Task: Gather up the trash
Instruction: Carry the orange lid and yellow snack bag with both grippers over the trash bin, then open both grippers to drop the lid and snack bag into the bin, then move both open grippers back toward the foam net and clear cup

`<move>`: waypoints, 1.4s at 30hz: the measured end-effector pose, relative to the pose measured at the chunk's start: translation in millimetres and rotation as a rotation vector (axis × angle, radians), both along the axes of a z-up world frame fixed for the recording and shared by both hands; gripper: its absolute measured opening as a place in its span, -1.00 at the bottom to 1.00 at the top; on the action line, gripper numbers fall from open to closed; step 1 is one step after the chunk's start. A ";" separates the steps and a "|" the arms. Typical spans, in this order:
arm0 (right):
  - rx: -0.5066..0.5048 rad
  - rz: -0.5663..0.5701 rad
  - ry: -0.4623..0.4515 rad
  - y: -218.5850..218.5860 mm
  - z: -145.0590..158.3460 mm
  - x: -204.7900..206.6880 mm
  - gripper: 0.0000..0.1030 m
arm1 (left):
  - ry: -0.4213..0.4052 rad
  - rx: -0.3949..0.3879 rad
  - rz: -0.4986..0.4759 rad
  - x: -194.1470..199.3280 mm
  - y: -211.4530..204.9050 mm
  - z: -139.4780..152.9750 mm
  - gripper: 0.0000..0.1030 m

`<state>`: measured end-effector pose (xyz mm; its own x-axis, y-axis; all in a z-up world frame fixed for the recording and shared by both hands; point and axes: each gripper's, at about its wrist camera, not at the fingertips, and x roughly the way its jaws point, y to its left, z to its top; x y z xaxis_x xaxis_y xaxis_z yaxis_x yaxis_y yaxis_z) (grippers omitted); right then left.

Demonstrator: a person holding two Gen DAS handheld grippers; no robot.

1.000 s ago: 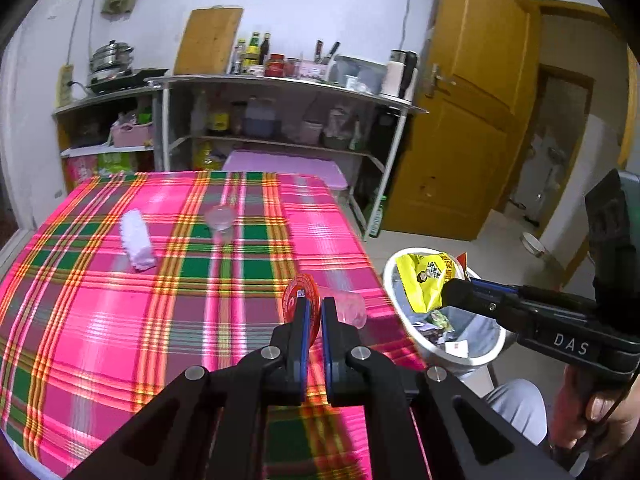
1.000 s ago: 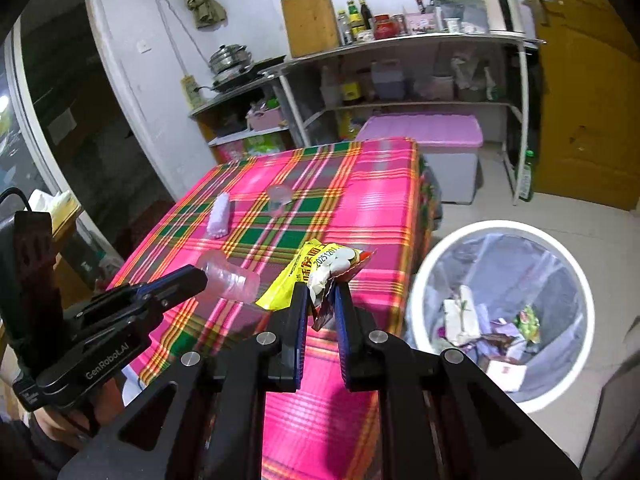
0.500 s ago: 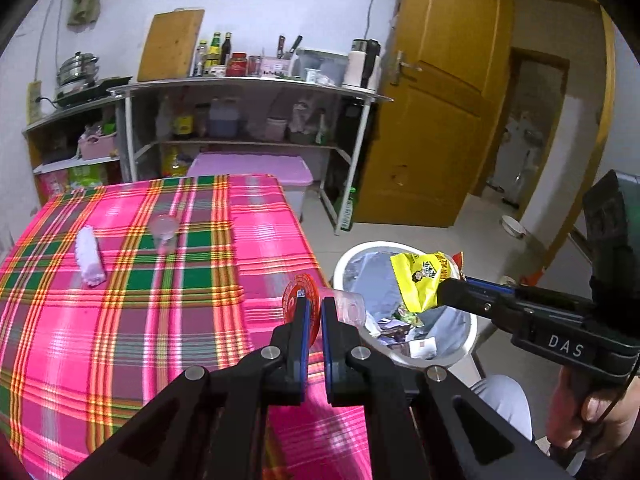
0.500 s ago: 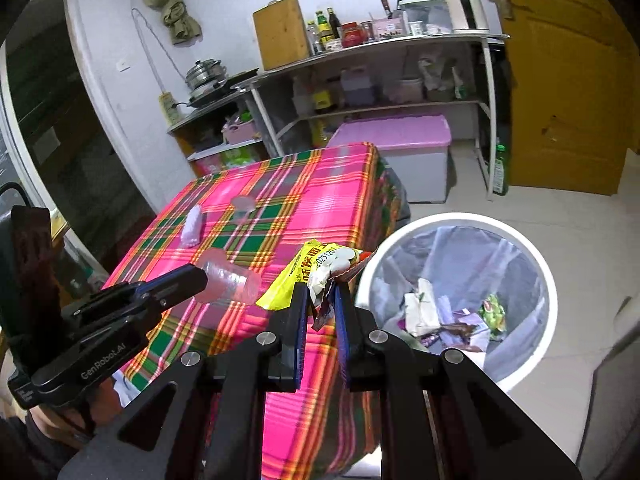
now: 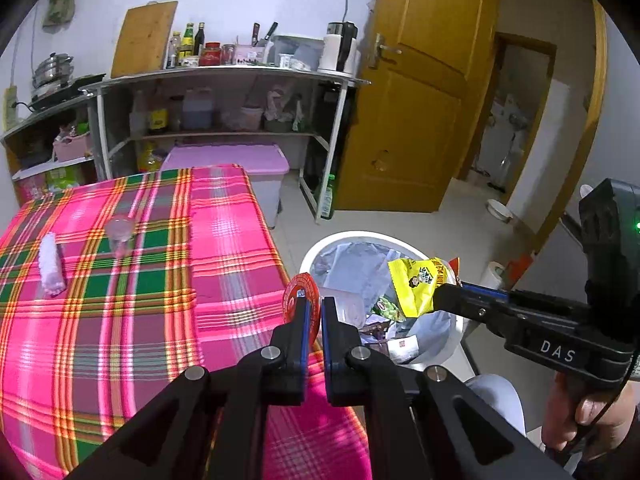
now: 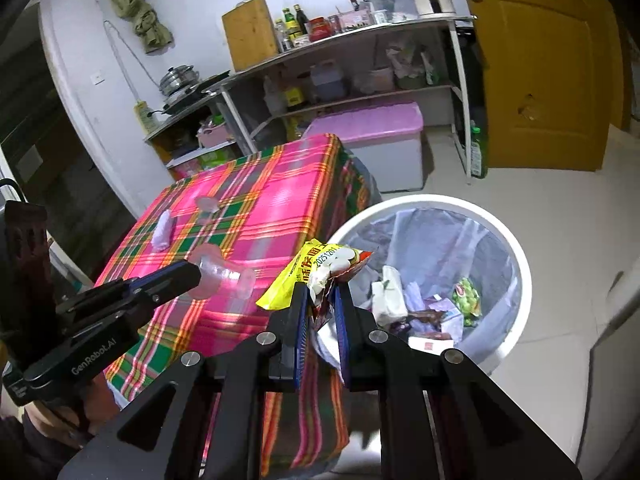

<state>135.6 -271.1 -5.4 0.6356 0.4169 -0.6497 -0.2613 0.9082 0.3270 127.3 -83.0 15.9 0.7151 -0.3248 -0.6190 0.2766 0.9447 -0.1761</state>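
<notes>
A small kitchen lies ahead of my fingers: a grey metal shelving unit crowded with bottles and jars against a pale wall, a yellow wooden door to its right, and a table under a pink, green and yellow plaid cloth spreading out to the left of my left gripper. That gripper is clenched on a clear, squashed plastic cup with a red printed lid, which sticks up just past the fingertips, over the table's edge and just beside the round white trash bin lined with a grey bag. The bin stands on the tiled floor ahead and to the right of my left fingers, already holding wrappers and paper scraps. My right gripper is clamped on a crumpled yellow snack bag with a red torn edge, held above the near left rim of the bin. Farther out on the cloth, well beyond my left fingers, a clear plastic cup stands upright, and a rolled white cloth lies to its left.
</notes>
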 end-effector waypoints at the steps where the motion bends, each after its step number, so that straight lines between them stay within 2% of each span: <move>1: 0.002 -0.006 0.005 -3.0 -2.3 1.4 -0.73 | 0.002 0.001 -0.004 1.6 -2.1 -1.0 -0.90; 12: 0.015 -0.058 0.081 -30.0 -29.4 16.5 -0.73 | 0.061 0.028 -0.057 28.8 -30.5 -24.3 -0.90; 25: -0.041 -0.093 0.177 -44.9 -64.0 38.9 -0.69 | 0.138 0.060 -0.125 60.1 -62.1 -57.6 -0.89; 26: -0.046 -0.093 0.181 -45.2 -65.8 39.8 -0.67 | 0.147 0.063 -0.129 63.5 -63.9 -60.6 -0.89; 28: -0.055 -0.102 0.186 -47.3 -68.1 41.8 -0.35 | 0.158 0.063 -0.132 68.6 -66.0 -64.6 -0.89; 30: -0.052 -0.108 0.186 -48.8 -68.3 41.8 -0.25 | 0.178 0.060 -0.132 73.7 -65.8 -69.5 -0.89; 34: -0.056 -0.119 0.173 -51.0 -64.4 41.0 -0.25 | 0.196 0.054 -0.133 78.1 -67.4 -75.2 -0.89; 39: -0.060 -0.127 0.152 -51.5 -56.5 37.3 -0.24 | 0.199 0.040 -0.132 78.9 -66.4 -75.6 -0.75; 42: -0.062 -0.123 0.136 -49.7 -50.4 33.8 -0.24 | 0.196 0.033 -0.128 76.8 -64.7 -73.3 -0.74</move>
